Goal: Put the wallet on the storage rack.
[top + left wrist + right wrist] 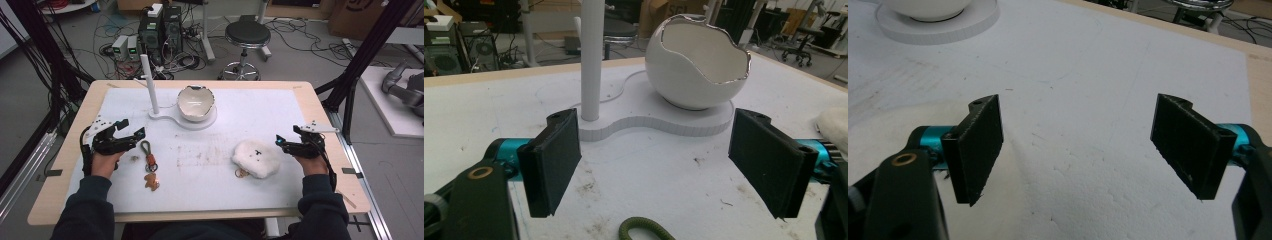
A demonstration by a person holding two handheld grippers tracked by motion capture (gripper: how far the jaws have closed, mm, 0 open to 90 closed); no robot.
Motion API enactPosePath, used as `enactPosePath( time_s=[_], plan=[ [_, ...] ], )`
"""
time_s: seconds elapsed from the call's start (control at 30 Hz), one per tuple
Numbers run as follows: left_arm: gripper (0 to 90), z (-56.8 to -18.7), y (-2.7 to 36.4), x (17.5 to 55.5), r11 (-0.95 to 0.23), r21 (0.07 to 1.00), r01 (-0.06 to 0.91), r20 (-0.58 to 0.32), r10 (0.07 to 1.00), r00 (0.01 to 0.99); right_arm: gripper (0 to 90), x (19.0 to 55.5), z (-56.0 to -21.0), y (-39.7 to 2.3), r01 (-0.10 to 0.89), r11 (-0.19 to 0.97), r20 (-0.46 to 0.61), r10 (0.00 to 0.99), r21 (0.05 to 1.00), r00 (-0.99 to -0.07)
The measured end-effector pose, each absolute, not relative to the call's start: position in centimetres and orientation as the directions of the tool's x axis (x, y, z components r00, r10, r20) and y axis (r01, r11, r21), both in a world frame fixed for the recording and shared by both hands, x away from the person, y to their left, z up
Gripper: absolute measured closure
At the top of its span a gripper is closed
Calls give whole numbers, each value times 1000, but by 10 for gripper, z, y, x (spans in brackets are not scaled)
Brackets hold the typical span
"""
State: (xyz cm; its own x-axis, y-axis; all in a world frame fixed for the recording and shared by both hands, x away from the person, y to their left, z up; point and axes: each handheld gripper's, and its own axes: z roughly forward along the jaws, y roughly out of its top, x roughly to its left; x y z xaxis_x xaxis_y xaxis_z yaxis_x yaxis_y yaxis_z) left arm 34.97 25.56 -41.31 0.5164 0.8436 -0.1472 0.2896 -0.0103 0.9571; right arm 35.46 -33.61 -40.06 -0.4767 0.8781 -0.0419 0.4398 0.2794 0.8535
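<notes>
High view is showing a person sitting at a worktop (310,100) covered by a white mat, with a gripper in each hand. The left gripper (131,128) is resting near the left edge, its fingers (551,167) spread wide with nothing between them. The right gripper (286,139) is sitting near the right edge, fingers (979,147) likewise released and empty.

Just beside the left gripper, a keychain (148,162) is lying flat on the mat: a green cord loop at the top, an orange strap, a ring and a small brown figure at the bottom. Close to the right gripper, a white fluffy charm (256,158) is lying with a metal ring peeking out at its lower left. Farther back, a white stand with an upright post (149,85) and an egg-shaped bowl (195,103) is waiting at the middle.

Judging by this layout, the work is probably hanging or dropping the keychains at the stand. For a clean pickup, the left gripper should be coming down over the cord loop, which is peeking in at the bottom of the left gripper view, and pinching the cord itself rather than the dangling figure.
</notes>
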Motion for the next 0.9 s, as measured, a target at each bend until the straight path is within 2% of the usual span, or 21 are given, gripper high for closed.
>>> enactPosePath(
  time_s=[0.9],
  plan=[
    [213, -417, 247, 349, -60, 938, 342, -136, 843, 521, 226, 351, -405, -340, 449, 272, -23, 874, 851, -485]
  ],
)
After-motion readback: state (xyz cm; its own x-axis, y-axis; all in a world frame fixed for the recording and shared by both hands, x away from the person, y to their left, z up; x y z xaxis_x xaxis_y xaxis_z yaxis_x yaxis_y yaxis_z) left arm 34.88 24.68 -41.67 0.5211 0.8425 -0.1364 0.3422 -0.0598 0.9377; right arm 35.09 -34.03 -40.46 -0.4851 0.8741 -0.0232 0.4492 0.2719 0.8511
